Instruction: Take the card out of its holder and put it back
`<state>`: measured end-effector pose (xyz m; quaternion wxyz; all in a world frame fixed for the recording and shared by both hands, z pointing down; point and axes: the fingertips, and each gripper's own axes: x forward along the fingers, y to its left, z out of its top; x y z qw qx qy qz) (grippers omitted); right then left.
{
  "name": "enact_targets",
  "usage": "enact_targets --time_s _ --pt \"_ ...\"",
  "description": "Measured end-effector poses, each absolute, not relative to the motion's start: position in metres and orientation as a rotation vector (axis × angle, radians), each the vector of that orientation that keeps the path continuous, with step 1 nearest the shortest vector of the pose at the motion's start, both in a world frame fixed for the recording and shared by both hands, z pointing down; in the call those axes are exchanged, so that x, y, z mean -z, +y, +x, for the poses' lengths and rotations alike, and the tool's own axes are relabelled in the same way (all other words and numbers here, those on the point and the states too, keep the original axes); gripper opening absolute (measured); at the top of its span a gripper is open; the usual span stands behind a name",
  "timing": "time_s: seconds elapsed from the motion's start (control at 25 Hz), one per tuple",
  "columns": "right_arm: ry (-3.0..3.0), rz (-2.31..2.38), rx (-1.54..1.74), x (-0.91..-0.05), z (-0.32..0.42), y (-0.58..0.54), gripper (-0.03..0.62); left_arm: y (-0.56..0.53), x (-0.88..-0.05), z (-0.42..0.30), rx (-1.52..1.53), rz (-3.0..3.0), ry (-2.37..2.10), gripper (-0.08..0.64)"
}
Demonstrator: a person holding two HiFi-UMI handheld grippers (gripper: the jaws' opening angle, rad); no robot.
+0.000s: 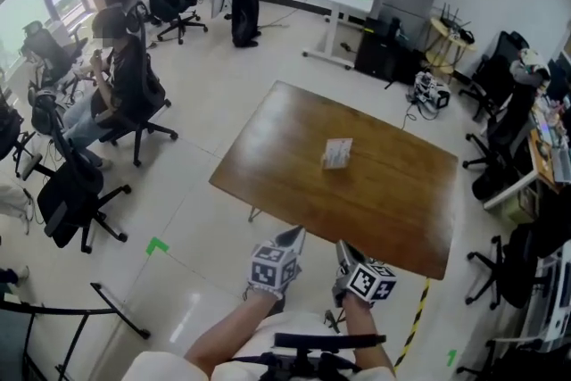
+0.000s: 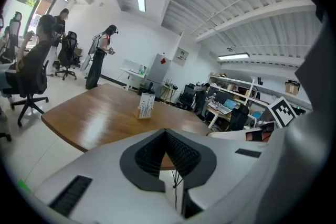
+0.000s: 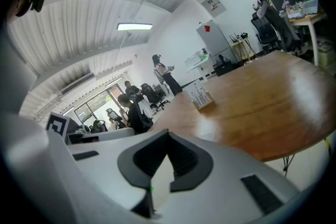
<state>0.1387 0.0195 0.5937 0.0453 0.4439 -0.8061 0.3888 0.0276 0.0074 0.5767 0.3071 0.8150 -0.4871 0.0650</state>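
**Approach not yet begun: both tongs empty, card in its holder**

The wooden bench (image 1: pixel 384 201) fills the middle of the head view, set at an angle to me, its near corner just ahead of my two tools. Its top is bare apart from one small thing near the centre.

The left tongs (image 1: pixel 292 237) and the right tongs (image 1: pixel 345 251) hang side by side at the near edge of the bench, well apart from the target. In the left gripper view the two dark pads meet at their tips with nothing between them. The right gripper view shows the same: pads drawn together, nothing held. So both tools are closed and empty.

The card holder (image 2: pixel 142 115) stands upright near the middle of the bench, and the white card (image 2: pixel 146 102) sits upright in it. There is print on its face, too small for me to read.

I judge that the first step, taking the card out, has not started; this is the reach before it. The next move calls for me to carry one of the tongs forward across the bench and spread its jaws before arriving. Then I line the pads up with the flat faces of the card above the holder. The holder looks light, so I would likely steady it with the other tongs while I lift the card straight up.
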Motion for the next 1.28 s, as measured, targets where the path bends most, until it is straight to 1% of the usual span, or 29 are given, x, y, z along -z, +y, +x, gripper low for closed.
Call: enact_targets --time_s 0.24,0.36,0.68,0.92,1.0,1.04,1.08,1.28 --pt "-2.48 1.299 -1.136 -0.593 0.092 -0.019 0.005 -0.026 -0.579 -0.015 -0.151 2.139 -1.314 -0.009" --pt "-2.489 1.311 -1.097 -0.587 0.081 -0.04 0.005 -0.045 -0.58 -0.025 -0.139 2.148 -1.308 -0.009" --pt "-2.462 1.444 -1.094 -0.582 0.08 -0.067 0.005 -0.086 -0.58 -0.032 -0.166 2.183 -1.226 -0.009" --pt "-2.428 1.553 -1.134 -0.584 0.111 -0.085 0.006 -0.112 -0.586 -0.012 -0.187 2.196 -1.172 -0.009" --pt "-2.431 1.552 -1.142 -0.585 0.111 -0.092 0.008 -0.119 -0.586 -0.008 -0.19 2.196 -1.164 -0.009" --pt "-2.429 1.543 -1.147 -0.586 0.11 -0.095 0.025 -0.122 -0.586 -0.007 -0.191 2.195 -1.162 -0.009" --pt "-2.426 1.531 -1.15 -0.588 0.107 -0.097 0.028 -0.125 -0.586 -0.007 -0.192 2.195 -1.16 -0.009" --pt "-2.438 1.492 -1.146 -0.596 0.101 -0.119 0.031 -0.14 -0.593 -0.002 -0.212 2.192 -1.151 -0.009"
